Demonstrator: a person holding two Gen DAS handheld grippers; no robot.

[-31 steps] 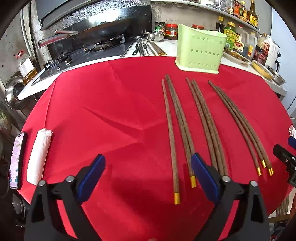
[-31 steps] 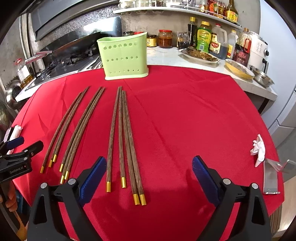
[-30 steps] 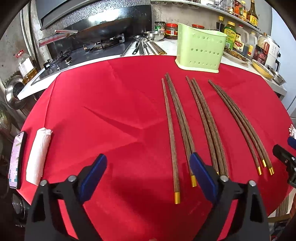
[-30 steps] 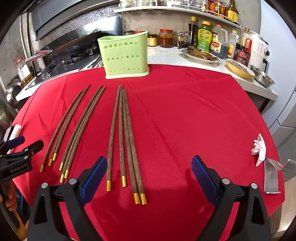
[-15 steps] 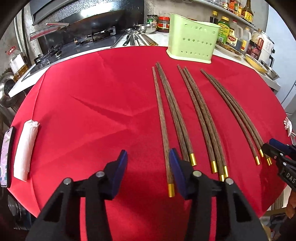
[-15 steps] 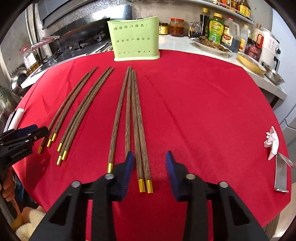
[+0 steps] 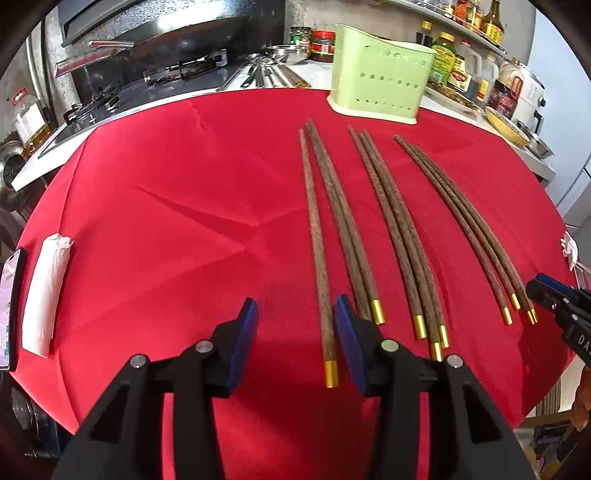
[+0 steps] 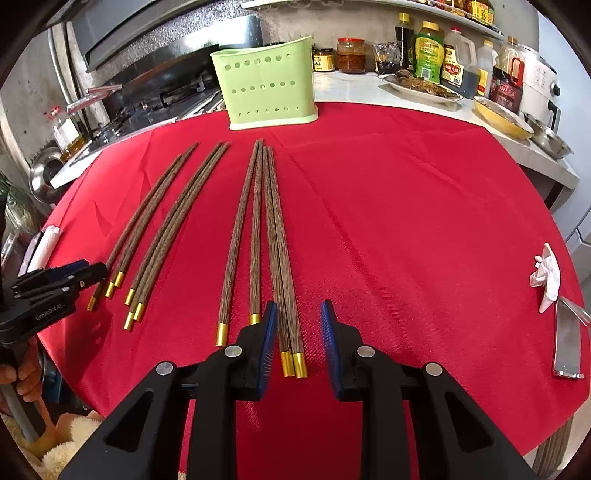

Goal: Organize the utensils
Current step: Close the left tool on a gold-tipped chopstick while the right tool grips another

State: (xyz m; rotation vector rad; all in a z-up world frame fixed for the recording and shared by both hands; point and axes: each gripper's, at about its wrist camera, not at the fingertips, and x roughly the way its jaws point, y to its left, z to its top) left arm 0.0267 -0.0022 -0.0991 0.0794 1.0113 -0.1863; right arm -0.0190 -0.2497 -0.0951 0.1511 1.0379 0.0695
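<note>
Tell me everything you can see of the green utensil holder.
The green utensil holder is pale green, plastic-looking, with rows of round holes in its front wall and a wider base lip. It stands upright at the far edge of the red cloth, beyond the chopsticks' thin ends, apart from them. Its inside is not visible.

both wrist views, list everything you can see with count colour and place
chopsticks: about ten, brown with gold ends, in loose groups on the cloth
utensil holder: one, light green, far edge of the cloth
tablecloth: one, red, covers the table
white roll: one, left edge of the cloth
phone: one, beside the roll
crumpled tissue: one, white, right edge
metal piece: one, silver, beside the tissue
bottles and jars: several, back counter
wok: one, dark, on the stove
left tongs: black with blue pads, open beside one chopstick
right tongs: same, open around two gold ends
</note>
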